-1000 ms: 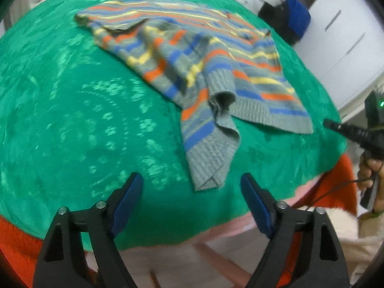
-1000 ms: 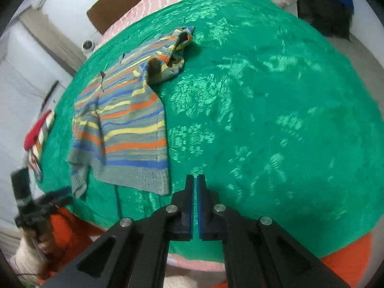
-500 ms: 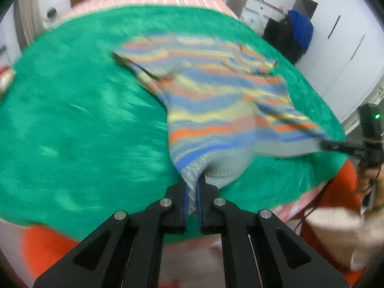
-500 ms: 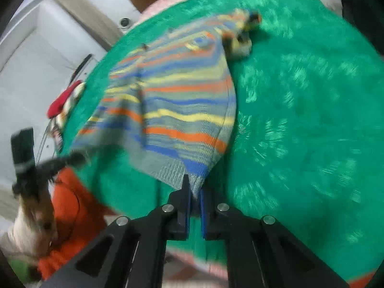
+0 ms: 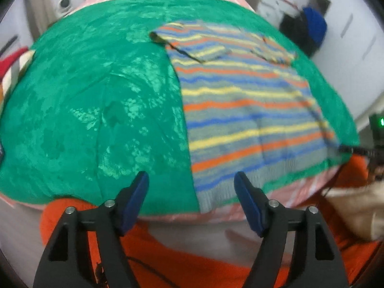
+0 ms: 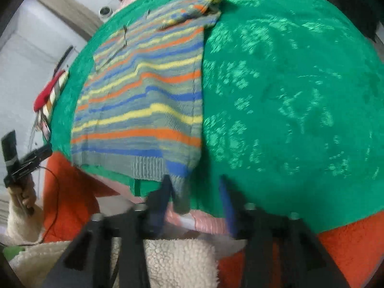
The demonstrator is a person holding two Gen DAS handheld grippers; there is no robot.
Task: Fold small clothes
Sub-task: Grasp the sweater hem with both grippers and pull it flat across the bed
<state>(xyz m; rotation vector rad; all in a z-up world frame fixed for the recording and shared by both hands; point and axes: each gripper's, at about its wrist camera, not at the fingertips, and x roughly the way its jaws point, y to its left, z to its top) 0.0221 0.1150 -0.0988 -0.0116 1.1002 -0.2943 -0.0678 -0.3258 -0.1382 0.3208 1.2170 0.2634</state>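
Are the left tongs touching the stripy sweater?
Apart. The left wrist view shows the left tongs wide open, with the stripy sweater's hem lying flat on the green cloth between the blue pads, clear of both.

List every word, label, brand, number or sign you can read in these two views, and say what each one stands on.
No text can be read in either view.
The striped sweater and the green cover carry only stripes and a woven flower pattern.
The other gripper's body in the right wrist view bears a small pale marking, too blurred to read.
A green light glows at the left wrist view's edge; it shows no character.
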